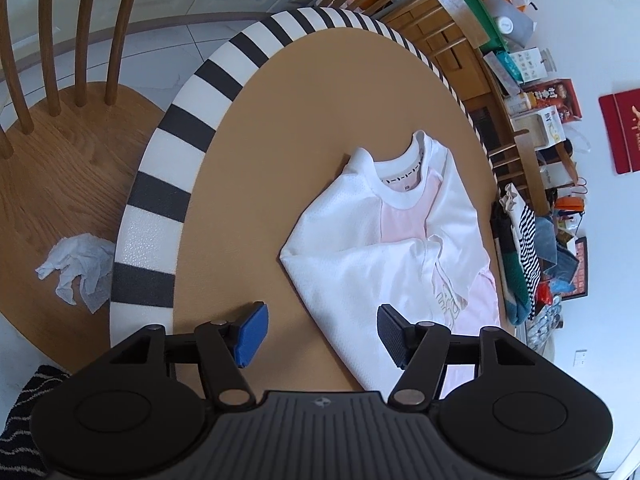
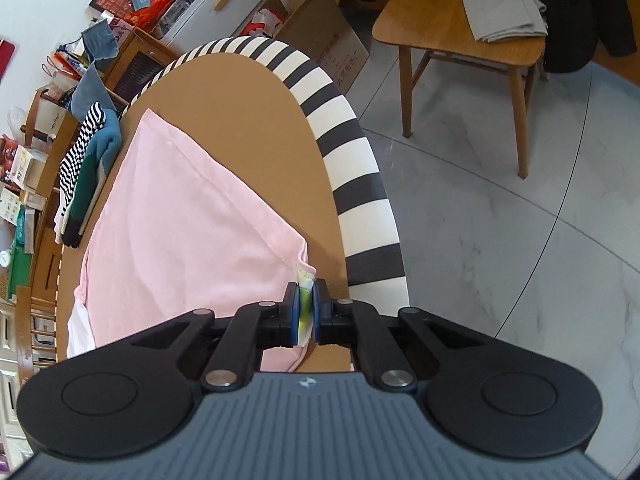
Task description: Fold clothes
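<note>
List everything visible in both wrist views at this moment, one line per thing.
shirt: 1, white and pink, partly folded on the table
table: 1, tan top with a black-and-white striped rim
chairs: 2, wooden, one beside each side of the table
tissue: 1, white, crumpled on the left chair
grey cloth: 1, folded on the right chair
clothes pile: striped, green, blue, at the table's far edge
left gripper: open, above the shirt's edge
right gripper: shut on the shirt's hem corner

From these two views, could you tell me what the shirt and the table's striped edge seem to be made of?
Shirt: soft knit, likely cotton; white mesh-textured sleeves, pink body, stitched hem in the right claw. Striped edge: apparently foam padding, matte and pebbled.
</note>
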Demonstrator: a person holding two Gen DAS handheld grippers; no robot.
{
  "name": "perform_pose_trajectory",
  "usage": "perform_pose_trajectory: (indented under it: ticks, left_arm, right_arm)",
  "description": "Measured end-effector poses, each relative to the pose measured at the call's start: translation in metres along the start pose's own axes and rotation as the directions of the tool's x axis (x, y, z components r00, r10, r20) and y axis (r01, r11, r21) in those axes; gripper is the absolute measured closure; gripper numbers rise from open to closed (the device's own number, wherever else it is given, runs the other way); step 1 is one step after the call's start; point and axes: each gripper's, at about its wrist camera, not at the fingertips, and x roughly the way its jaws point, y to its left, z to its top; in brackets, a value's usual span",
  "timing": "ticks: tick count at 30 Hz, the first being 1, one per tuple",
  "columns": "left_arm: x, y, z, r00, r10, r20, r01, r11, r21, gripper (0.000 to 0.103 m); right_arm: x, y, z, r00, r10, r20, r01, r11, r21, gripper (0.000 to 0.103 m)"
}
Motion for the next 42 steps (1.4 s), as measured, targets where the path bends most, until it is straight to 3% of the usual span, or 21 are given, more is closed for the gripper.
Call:
perform_pose_trajectory:
  ticks: [4, 9, 16, 17, 19, 20, 22, 27, 38, 42]
  left_arm:
    - [0.006, -0.004, 0.004, 1.000, -0.018, 0.024, 0.018, 1.000, -0.002, 0.038]
    - [0.016, -0.021, 0.003, 0.998, 0.001, 0.067, -0.008, 0.995, 0.100, 0.042]
    - [0.022, -0.033, 0.002, 0.997, 0.032, 0.064, -0.040, 0.991, 0.130, 0.042]
    - [0.023, -0.035, 0.002, 0.997, 0.044, 0.066, -0.053, 0.988, 0.142, 0.047]
    - [0.027, -0.036, 0.002, 0.996, 0.068, 0.057, -0.075, 0.986, 0.148, 0.069]
    - [0.030, -0.031, 0.003, 0.997, 0.060, 0.040, -0.064, 0.992, 0.111, 0.096]
    - [0.035, -0.018, 0.006, 1.000, 0.024, 0.011, -0.024, 1.000, 0.013, 0.096]
    - [0.027, -0.015, 0.006, 0.996, 0.050, 0.073, -0.053, 0.998, 0.037, 0.100]
    - [-0.011, -0.002, -0.004, 0.996, 0.026, 0.083, -0.024, 1.000, -0.019, 0.100]
    - [-0.029, -0.008, -0.006, 0.997, -0.002, 0.081, 0.007, 0.998, -0.062, 0.100]
  right_arm:
    - [-0.001, -0.002, 0.001, 1.000, 0.002, -0.002, -0.002, 1.000, -0.003, 0.098]
    - [0.000, -0.008, 0.005, 1.000, 0.025, -0.017, -0.024, 0.999, 0.033, 0.098]
    - [0.001, -0.011, 0.007, 0.999, 0.037, -0.029, -0.035, 0.998, 0.048, 0.098]
    - [0.001, -0.012, 0.007, 0.999, 0.039, -0.029, -0.037, 0.998, 0.050, 0.098]
    - [0.001, -0.013, 0.007, 0.999, 0.042, -0.031, -0.040, 0.998, 0.055, 0.098]
    - [0.001, -0.013, 0.007, 0.999, 0.044, -0.031, -0.042, 0.998, 0.057, 0.098]
    - [0.000, -0.014, 0.007, 0.998, 0.048, -0.032, -0.046, 0.997, 0.061, 0.098]
    - [-0.001, -0.017, 0.007, 0.998, 0.054, -0.035, -0.051, 0.995, 0.083, 0.096]
    - [-0.038, -0.023, 0.011, 0.993, 0.103, -0.066, -0.101, 0.994, 0.033, 0.097]
    - [-0.050, -0.021, 0.024, 0.978, 0.175, -0.114, -0.165, 0.982, 0.092, 0.097]
